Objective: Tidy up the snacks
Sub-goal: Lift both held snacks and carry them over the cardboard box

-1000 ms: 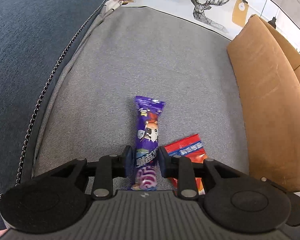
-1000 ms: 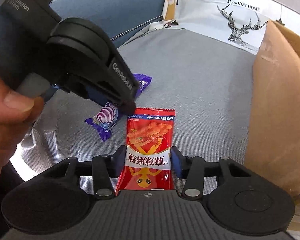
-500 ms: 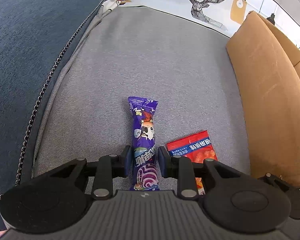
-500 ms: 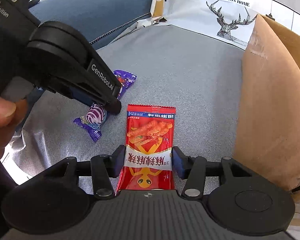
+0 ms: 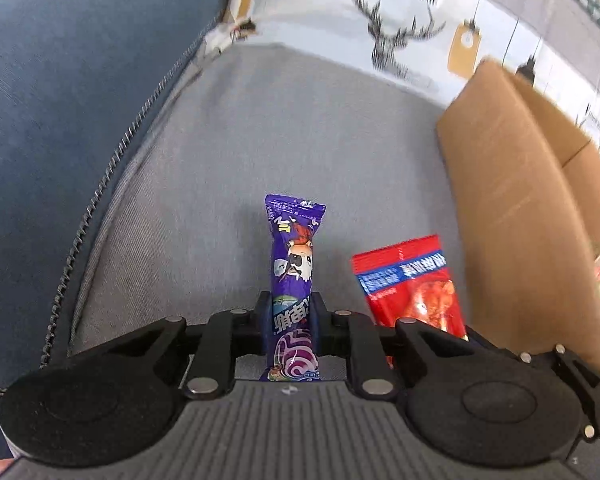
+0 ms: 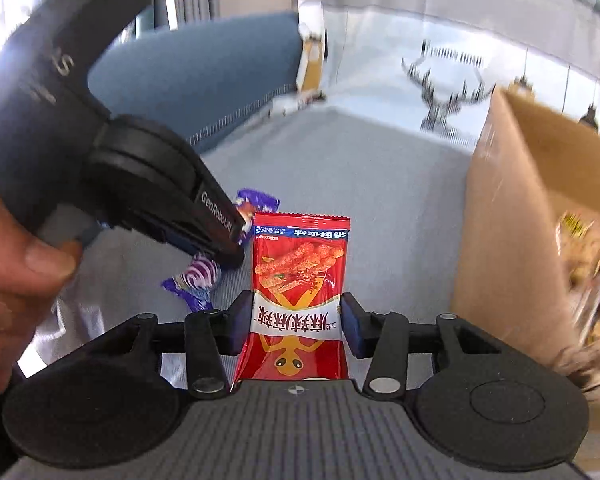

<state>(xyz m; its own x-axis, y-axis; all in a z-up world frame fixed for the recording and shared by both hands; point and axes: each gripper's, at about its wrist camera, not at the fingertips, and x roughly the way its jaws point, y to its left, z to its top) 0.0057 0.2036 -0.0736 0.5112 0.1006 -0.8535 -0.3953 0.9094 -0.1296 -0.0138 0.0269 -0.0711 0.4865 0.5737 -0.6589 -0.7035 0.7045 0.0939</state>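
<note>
Grey cushion (image 5: 300, 140) — box (image 5: 520, 208) at right | left gripper (image 5: 290, 316) just closed, pinching purple pack (image 5: 294, 264) | right gripper (image 6: 294, 326) narrowing, clamped red pack (image 6: 300, 280).

Home living room: grey sofa seat (image 5: 292, 128), blue cushion (image 5: 72, 92), deer-print throw (image 5: 400, 32), cardboard box (image 5: 516, 200).

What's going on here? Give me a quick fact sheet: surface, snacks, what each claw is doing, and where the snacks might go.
Surface: grey cushion
Left claw: has just been closing, now pinching the purple candy packet
Right claw: has just been closing, pads at both edges of the red snack packet
Likely destination: cardboard box beside them, already holding packets
</note>
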